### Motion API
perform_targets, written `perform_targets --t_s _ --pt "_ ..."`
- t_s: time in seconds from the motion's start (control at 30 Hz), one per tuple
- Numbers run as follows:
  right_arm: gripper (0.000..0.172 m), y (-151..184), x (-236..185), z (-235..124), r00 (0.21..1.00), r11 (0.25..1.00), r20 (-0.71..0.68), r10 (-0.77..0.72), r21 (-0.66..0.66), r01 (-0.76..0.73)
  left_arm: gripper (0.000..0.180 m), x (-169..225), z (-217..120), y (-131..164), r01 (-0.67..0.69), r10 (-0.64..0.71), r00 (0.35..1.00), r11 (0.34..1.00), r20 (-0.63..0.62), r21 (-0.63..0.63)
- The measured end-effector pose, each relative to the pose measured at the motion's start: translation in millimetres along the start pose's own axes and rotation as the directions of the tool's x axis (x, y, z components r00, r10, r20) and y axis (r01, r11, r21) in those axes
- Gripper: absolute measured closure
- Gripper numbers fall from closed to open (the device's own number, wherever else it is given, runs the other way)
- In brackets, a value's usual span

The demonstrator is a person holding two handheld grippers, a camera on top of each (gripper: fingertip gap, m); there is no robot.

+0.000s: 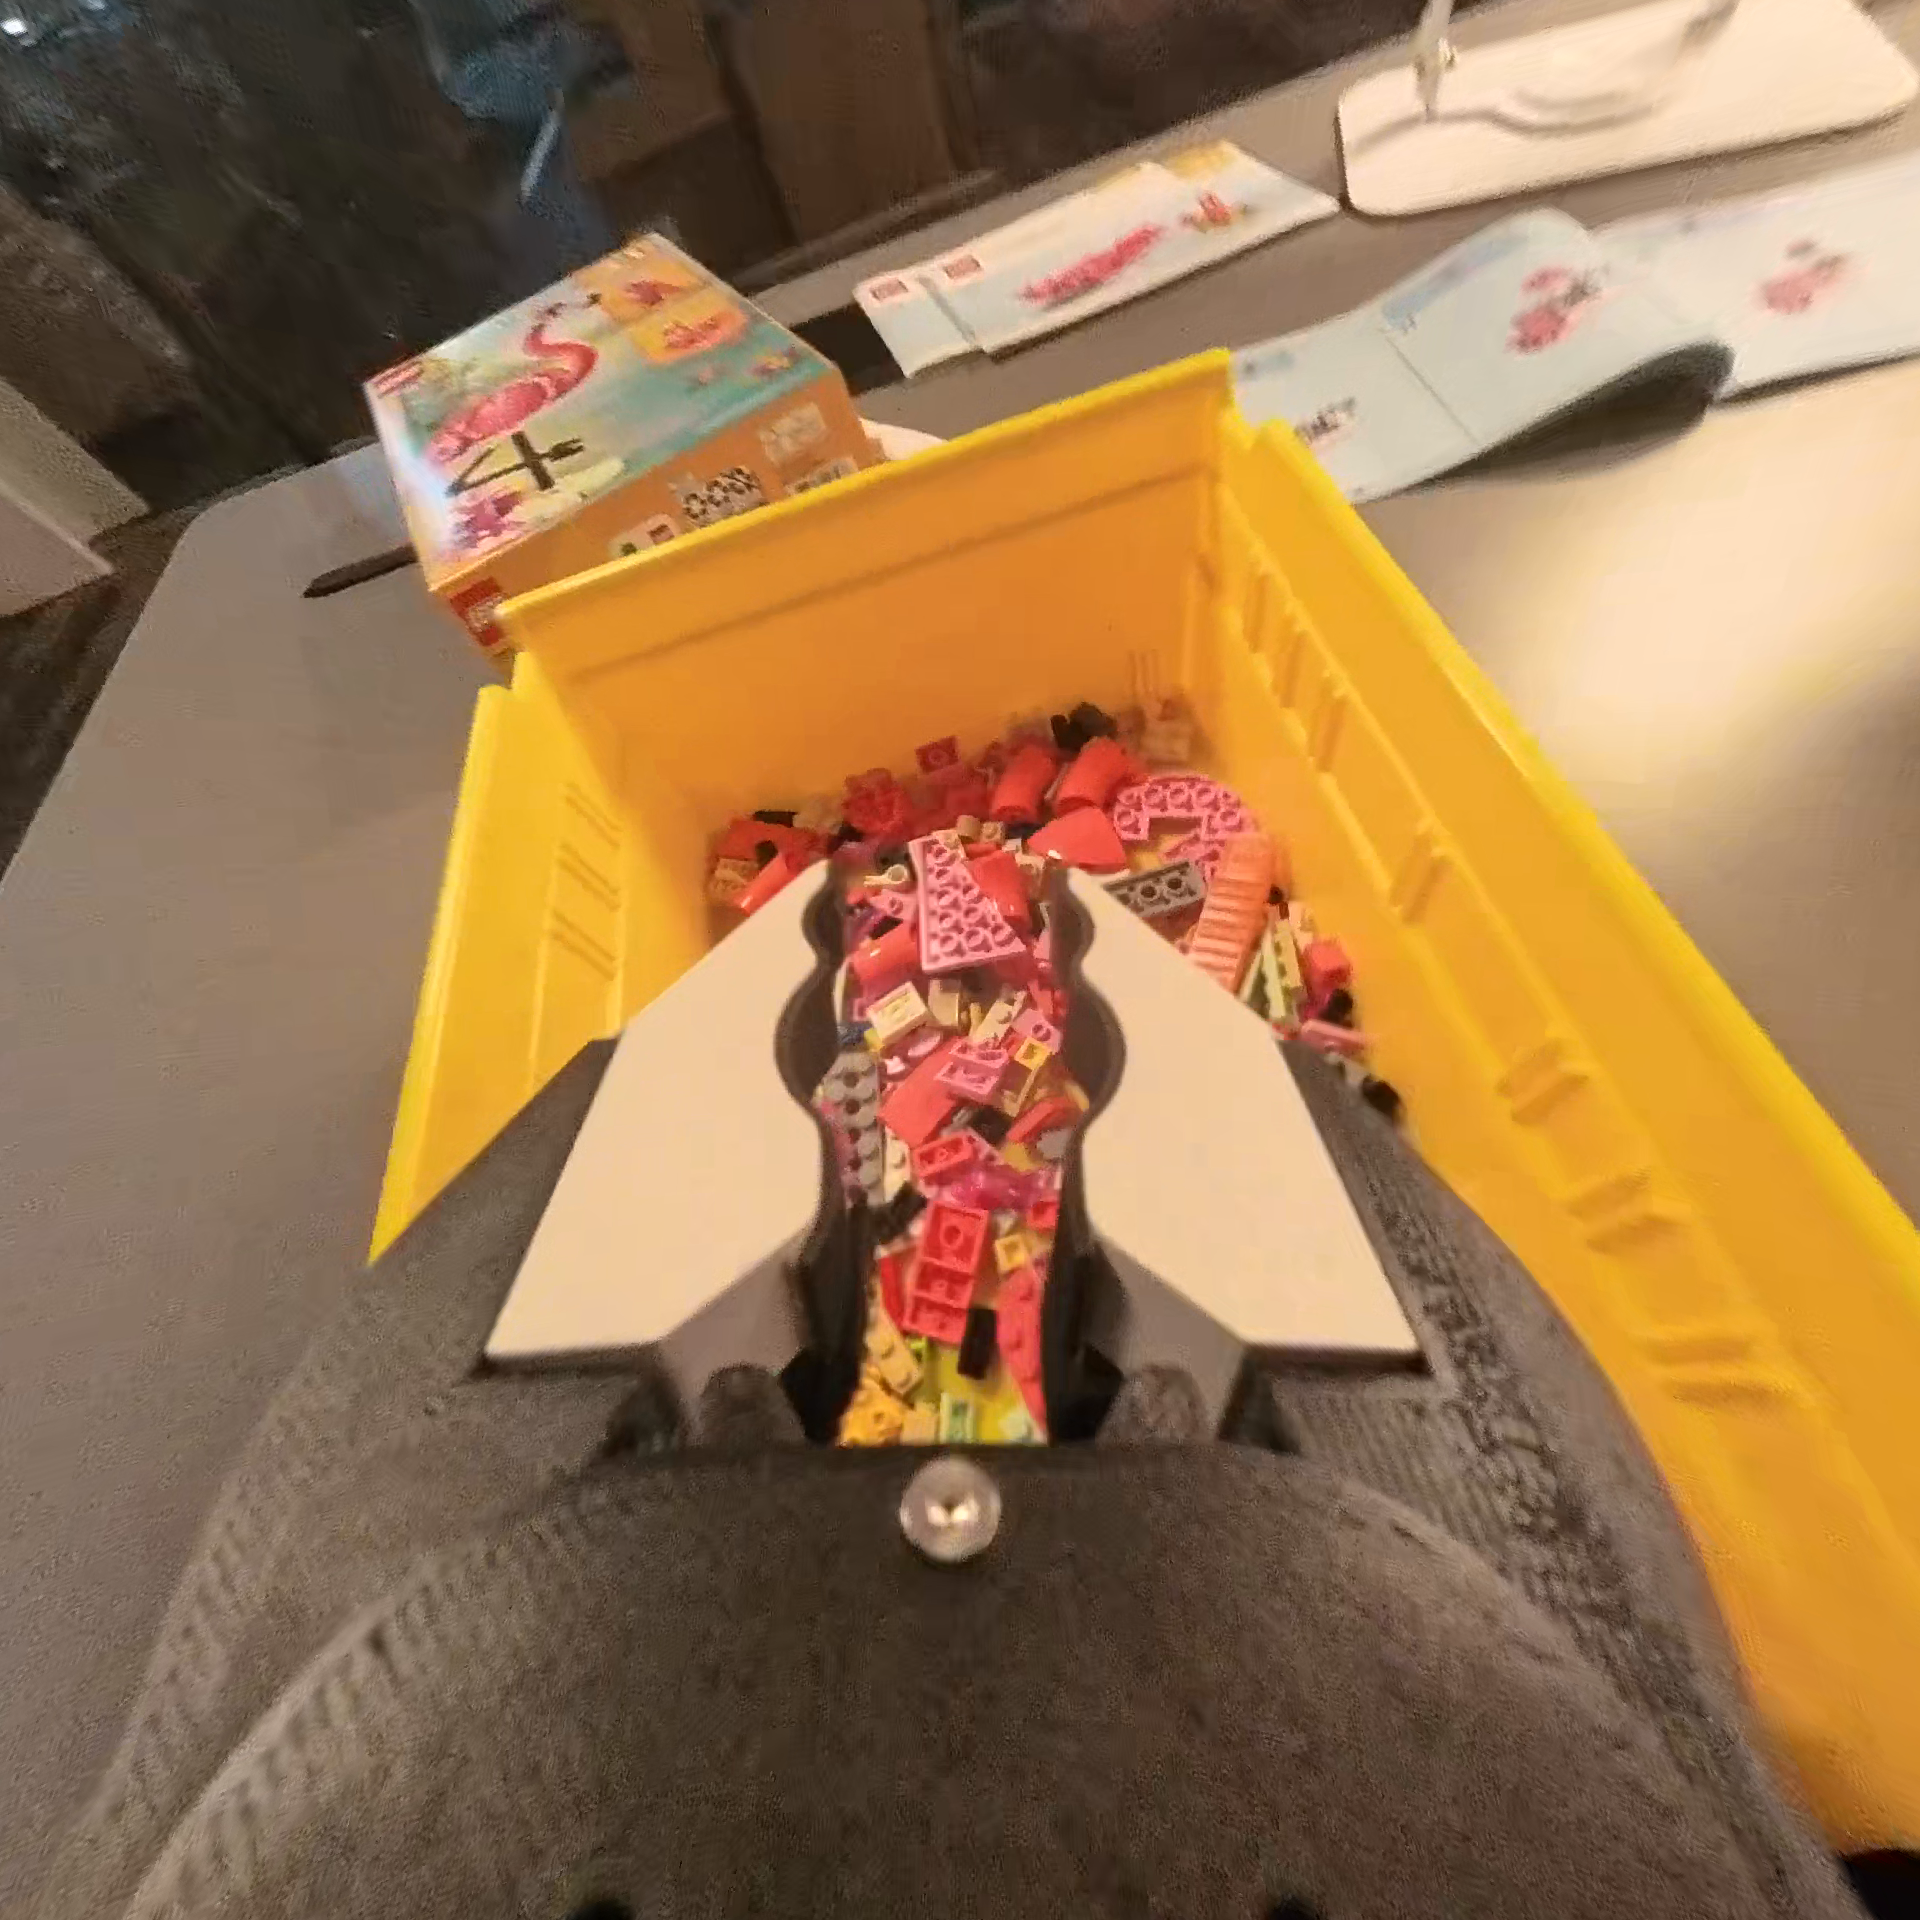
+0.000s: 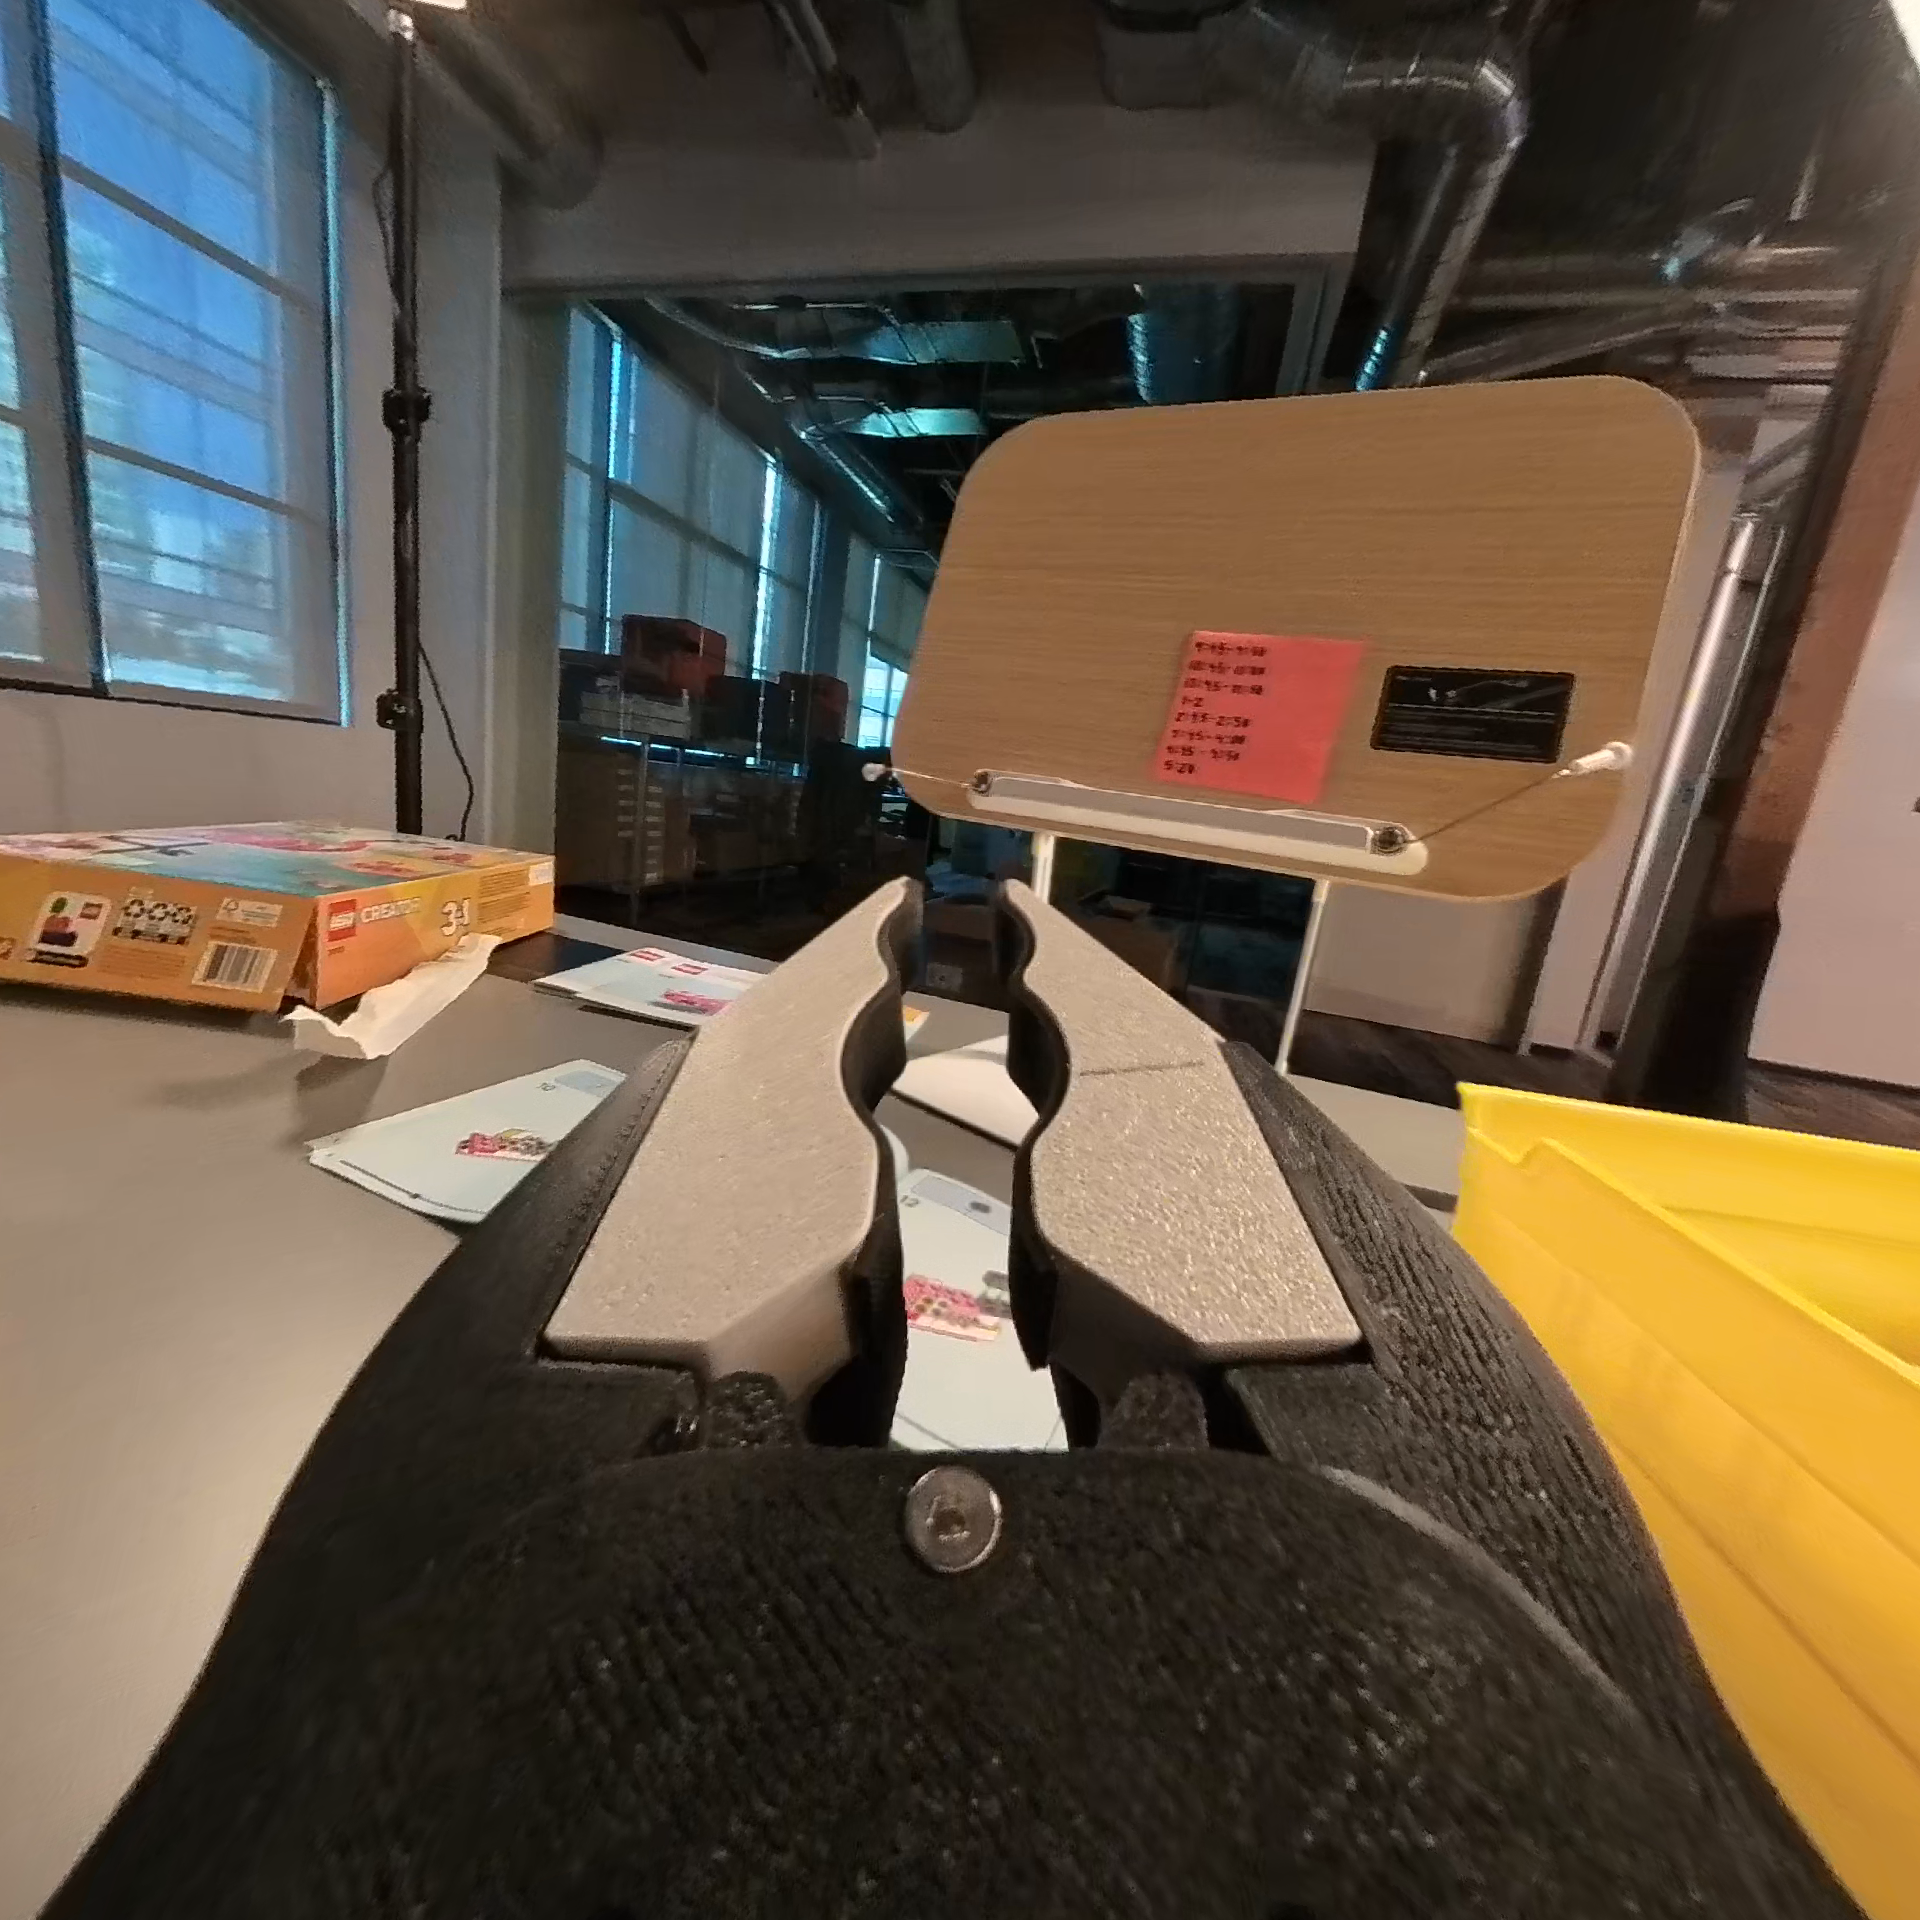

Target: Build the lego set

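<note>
The left hand-held gripper point(image 1: 951, 883) hangs over a yellow plastic bin point(image 1: 914, 665) that fills the middle of the left wrist view. Its fingers point(image 1: 727, 1049) are spread, and nothing is pinched between them. Through the gap shows a heap of small toy bricks point(image 1: 966, 1049), mostly red and pink. A pink studded wedge plate point(image 1: 961, 914) lies nearest the fingertips, on top of the heap; whether the tips touch any brick cannot be told. Beyond the bin, in the upper left of the frame, stands an orange toy box point(image 1: 613, 436), and instruction booklets point(image 1: 1091, 260) lie on the grey surface point(image 1: 208, 831) at the upper right.

The right hand-held gripper point(image 2: 961, 904) is held level above the surface, pointing across the room. Its fingers point(image 2: 790, 1091) stand a little apart, with only air between them. Booklets point(image 2: 468, 1153) lie below and left of it, the orange box point(image 2: 260, 914) sits at mid left, and a corner of the yellow bin point(image 2: 1714, 1247) shows at the lower right. Ahead, in the upper right, a wooden board on a stand point(image 2: 1299, 582) carries a pink note point(image 2: 1257, 717).
</note>
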State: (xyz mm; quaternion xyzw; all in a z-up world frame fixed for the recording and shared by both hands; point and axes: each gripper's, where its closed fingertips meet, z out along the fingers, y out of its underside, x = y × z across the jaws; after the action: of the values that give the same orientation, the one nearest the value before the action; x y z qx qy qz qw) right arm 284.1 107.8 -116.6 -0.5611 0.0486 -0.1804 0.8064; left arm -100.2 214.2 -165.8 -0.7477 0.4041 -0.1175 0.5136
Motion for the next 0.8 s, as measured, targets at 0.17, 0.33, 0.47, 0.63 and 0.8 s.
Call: perform_targets --t_s 0.17,0.33,0.47,0.63,0.8 --pt "0.162 2.2 5.2 -0.7 1.000 1.000 -0.019 0.022 -0.008 -0.022 0.143 -10.2 -0.3 -8.2 0.146 -0.146 0.989 0.983 -0.008 0.113" --pt "0.163 2.7 2.5 -0.6 1.000 1.000 -0.012 0.020 -0.010 -0.020 0.141 -2.0 16.6 2.4 0.195 -0.192 0.980 0.975 -0.044 0.106" --pt "0.164 5.2 12.1 -1.5 0.997 0.999 -0.052 0.049 -0.016 -0.049 0.143 -0.6 20.2 5.8 0.126 -0.126 0.992 0.988 -0.005 0.089" --pt "0.164 7.4 29.8 -3.8 0.989 0.995 -0.108 0.100 -0.012 -0.102 0.143 5.7 27.6 14.1 0.021 -0.022 0.999 0.999 0.029 0.031" --pt "0.169 17.6 50.1 -4.1 0.983 0.997 -0.182 0.032 -0.068 -0.045 0.168 18.0 29.4 17.2 -0.148 0.147 0.988 0.989 0.050 -0.001"
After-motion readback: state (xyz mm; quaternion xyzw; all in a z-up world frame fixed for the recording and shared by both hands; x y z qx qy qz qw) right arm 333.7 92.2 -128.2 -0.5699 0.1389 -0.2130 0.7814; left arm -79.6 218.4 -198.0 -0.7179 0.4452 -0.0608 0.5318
